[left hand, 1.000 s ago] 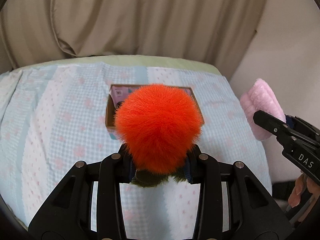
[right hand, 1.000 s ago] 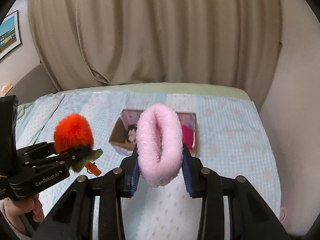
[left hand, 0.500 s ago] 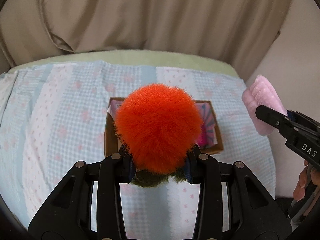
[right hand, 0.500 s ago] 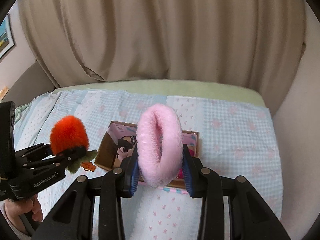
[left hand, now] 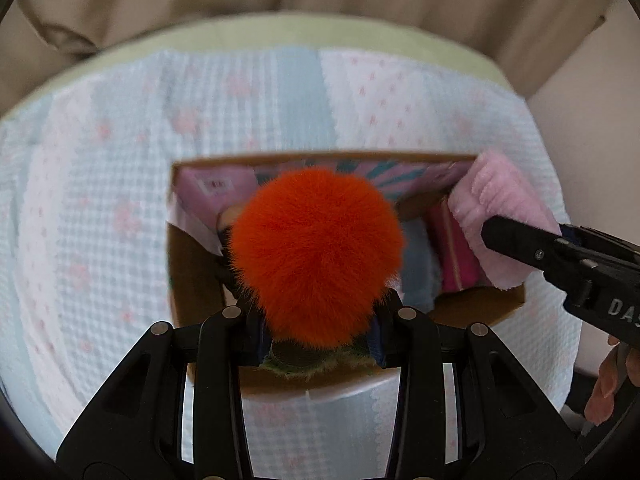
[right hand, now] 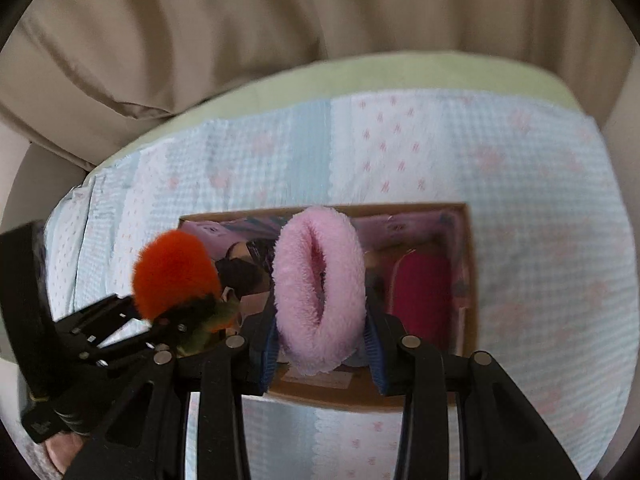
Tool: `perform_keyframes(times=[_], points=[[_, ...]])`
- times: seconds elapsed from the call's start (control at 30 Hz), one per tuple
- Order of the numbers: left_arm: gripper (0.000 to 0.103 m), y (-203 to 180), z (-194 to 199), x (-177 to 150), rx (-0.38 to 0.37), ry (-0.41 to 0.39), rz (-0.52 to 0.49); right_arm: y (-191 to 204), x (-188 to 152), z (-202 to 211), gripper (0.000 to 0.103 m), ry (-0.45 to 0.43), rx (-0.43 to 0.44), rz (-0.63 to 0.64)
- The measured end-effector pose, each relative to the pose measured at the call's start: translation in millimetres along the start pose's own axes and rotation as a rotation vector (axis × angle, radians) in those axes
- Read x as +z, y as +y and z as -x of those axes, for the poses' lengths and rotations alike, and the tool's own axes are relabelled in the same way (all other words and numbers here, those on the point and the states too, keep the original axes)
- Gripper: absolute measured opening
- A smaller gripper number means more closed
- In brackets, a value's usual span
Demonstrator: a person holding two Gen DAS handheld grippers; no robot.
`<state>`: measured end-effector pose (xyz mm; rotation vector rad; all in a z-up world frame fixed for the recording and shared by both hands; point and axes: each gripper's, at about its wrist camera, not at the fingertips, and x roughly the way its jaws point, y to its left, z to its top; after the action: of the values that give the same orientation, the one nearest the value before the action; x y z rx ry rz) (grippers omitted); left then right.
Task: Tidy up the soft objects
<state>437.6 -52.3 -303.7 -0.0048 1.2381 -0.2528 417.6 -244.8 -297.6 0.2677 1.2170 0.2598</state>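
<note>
A fluffy orange pom-pom [left hand: 316,256] and a pink plush ring [right hand: 320,294], upright, hang over the open cardboard box [right hand: 470,276].

Home bedroom — quilted bedspread [left hand: 280,92], beige curtain [right hand: 240,20] behind.

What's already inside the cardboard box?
Inside the cardboard box, a magenta item lies at the right and something pale blue beside it. The orange pompom and pink ring hide the middle.

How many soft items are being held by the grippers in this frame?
2. An orange pom-pom sits clamped in the left gripper, and a pink fuzzy ring in the right gripper, both over the cardboard box. Other soft items lie inside.
</note>
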Motion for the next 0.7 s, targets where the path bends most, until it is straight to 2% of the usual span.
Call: perform_keyframes(times=[0.13,0.17,0.2,0.23,0.27,0.3,0.37,0.53,0.7], points=[[0.034,8.9,-31.6,2.3,-0.008,0.076,0.011,-2.4,9.3,-24.5,0.034,0.066,0.013,-0.042],[0.045,8.7,-34.9,3.0,-0.005,0.081,0.004,-3.4,11.4,-30.3,0.034,0.081,0.016,-0.054],[0.074,8.7,-37.7,4.4,-0.006,0.086,-0.004,-5.6,14.7,-36.7,0.041,0.094,0.026,-0.073],[0.092,8.4,-41.0,6.6,-0.009,0.096,-0.014,-7.6,17.3,-41.3,0.048,0.101,0.044,-0.089],[0.103,8.6,-42.4,8.4,-0.005,0.099,-0.017,-8.8,18.9,-43.2,0.067,0.101,0.050,-0.096],[0.103,9.0,-43.5,10.8,0.012,0.107,-0.019,-10.1,20.1,-44.1,0.088,0.095,0.035,-0.096],[0.103,10.3,-44.2,10.6,0.041,0.108,-0.015,-12.5,20.6,-43.4,0.102,0.083,0.012,-0.096],[0.103,14.9,-43.1,0.4,0.030,0.125,0.006,-26.0,9.5,-44.4,0.102,0.115,-0.017,-0.136],[0.103,10.6,-35.6,-5.5,0.026,0.124,0.008,-28.9,1.2,-33.4,0.102,0.109,-0.015,-0.142]])
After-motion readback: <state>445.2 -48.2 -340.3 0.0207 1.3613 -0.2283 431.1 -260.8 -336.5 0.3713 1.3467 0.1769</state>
